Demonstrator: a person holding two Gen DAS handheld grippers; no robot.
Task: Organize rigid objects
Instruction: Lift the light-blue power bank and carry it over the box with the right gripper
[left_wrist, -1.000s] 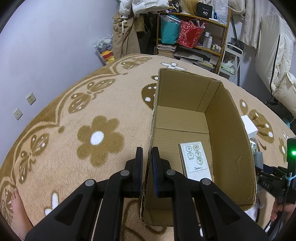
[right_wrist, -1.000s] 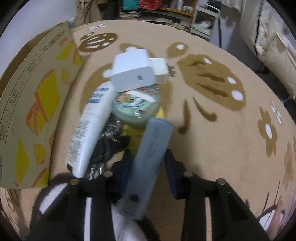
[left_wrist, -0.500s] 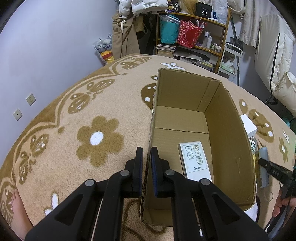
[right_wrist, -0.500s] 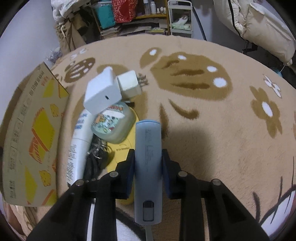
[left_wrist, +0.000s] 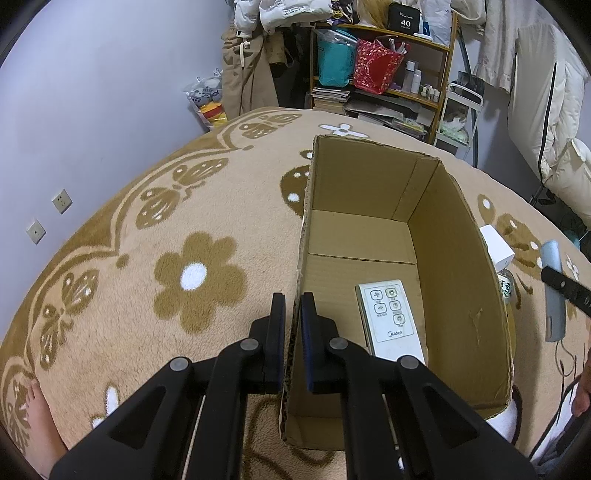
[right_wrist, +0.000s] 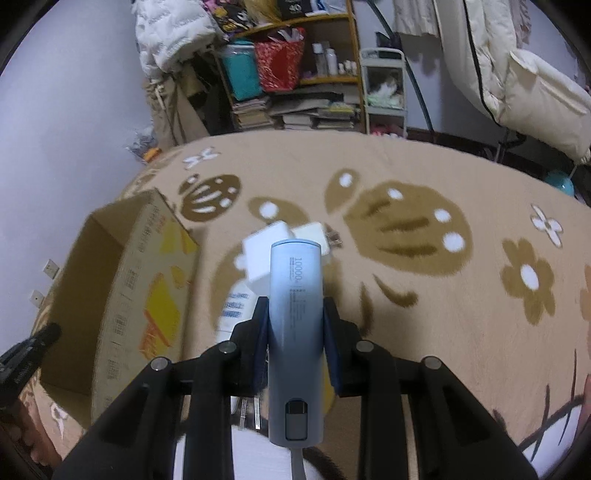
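My left gripper is shut on the left wall of an open cardboard box that stands on the carpet. A white remote lies on the box floor. My right gripper is shut on a grey-blue power bank and holds it up above the carpet, to the right of the box; the power bank also shows in the left wrist view. Below it lie white chargers and a white tube, partly hidden.
The floral beige carpet spreads to the right. A cluttered shelf and hanging clothes stand at the back. A bare foot rests at the lower left. A white charger lies beside the box's right wall.
My right gripper closed on the power bank and lifted it off the pile, tilting up as it rose. My left gripper has kept its grip on the box wall.
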